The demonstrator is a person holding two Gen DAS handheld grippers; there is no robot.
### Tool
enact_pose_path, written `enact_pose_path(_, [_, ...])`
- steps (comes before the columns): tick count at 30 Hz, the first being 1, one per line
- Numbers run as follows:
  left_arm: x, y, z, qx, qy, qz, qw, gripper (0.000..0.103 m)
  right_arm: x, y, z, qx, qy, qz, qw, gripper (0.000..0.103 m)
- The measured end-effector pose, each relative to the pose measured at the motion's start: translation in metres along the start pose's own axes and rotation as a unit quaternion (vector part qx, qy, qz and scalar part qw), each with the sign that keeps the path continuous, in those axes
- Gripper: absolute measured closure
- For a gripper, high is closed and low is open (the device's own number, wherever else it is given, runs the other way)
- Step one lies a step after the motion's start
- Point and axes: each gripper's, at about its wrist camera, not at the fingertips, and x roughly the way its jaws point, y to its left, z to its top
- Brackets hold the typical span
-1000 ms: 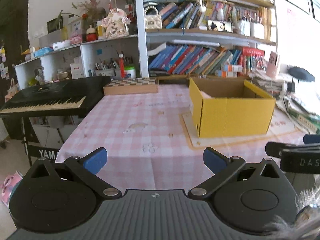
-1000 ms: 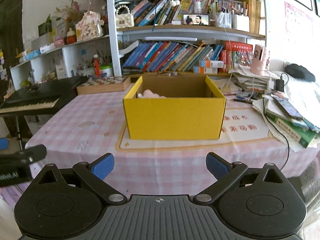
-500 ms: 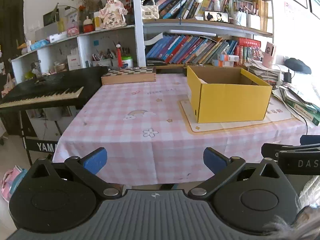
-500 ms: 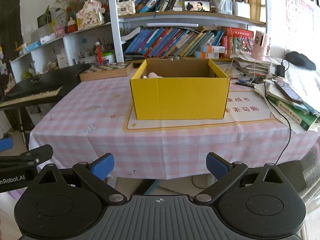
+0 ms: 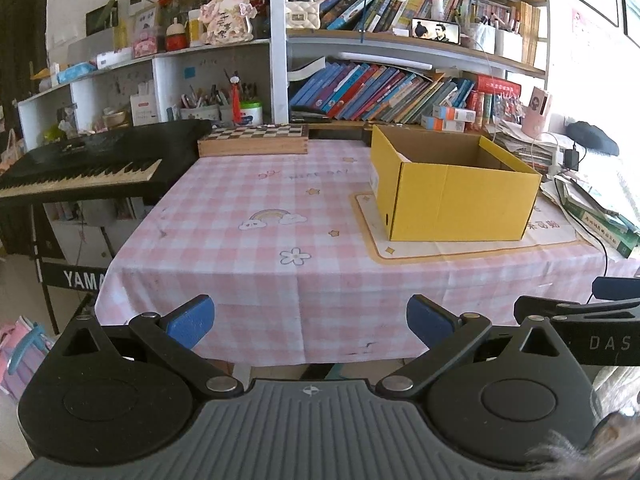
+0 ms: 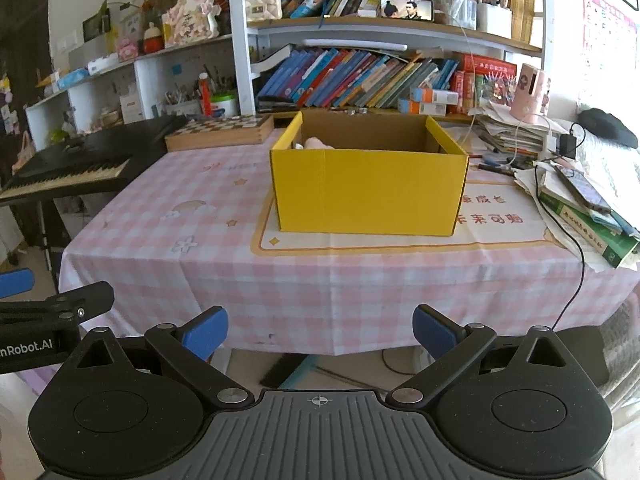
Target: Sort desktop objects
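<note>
A yellow cardboard box stands open on a cream mat on the pink checked tablecloth; it also shows in the left wrist view. A pale pink object peeks over its back left rim. My left gripper is open and empty, held off the table's near edge. My right gripper is open and empty, also back from the near edge, facing the box.
A wooden chessboard box lies at the table's back. A black keyboard stands left of the table. Stacked books, a phone and a cable crowd the right edge. Bookshelves rise behind.
Both grippers have pulled back and away from the table; the box and table look smaller and farther. Both stay open and empty.
</note>
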Motion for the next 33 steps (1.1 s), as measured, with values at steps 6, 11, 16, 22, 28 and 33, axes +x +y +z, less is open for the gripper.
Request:
enact_pose_path(6, [-0.0005,0.0011,-0.0003,-0.001,-0.001,0.0,1.0,0.0,0.0007,0.0,-0.0004,0.001,0.007,0.001,1.0,0.003])
enact_pose_path(11, [-0.0026,0.0002,0.0011,0.003,-0.001,-0.002,1.0,0.0,-0.0005,0.0019,-0.0001,-0.002,0.007,0.003,1.0,0.003])
enact_pose_path(16, [-0.0045,-0.0002,0.0009,0.004,-0.002,-0.005,1.0,0.0,-0.001,0.003,-0.0004,-0.002,0.008,0.004,1.0,0.003])
enact_pose_path(22, [-0.0062,-0.0017,-0.0002,0.005,-0.002,-0.008,1.0,0.0,-0.0019,0.0035,-0.0015,-0.002,0.008,0.005,1.0,0.003])
enact_pose_path(28, [-0.0075,-0.0025,-0.0002,0.004,-0.003,-0.007,1.0,0.0,-0.0033,0.0034,-0.0021,-0.002,0.005,0.008,1.0,0.003])
enact_pose_path(33, [-0.0092,-0.0048,0.0014,0.006,-0.004,-0.004,1.0,0.0,-0.0052,0.0025,-0.0026,-0.001,0.005,0.011,1.0,0.003])
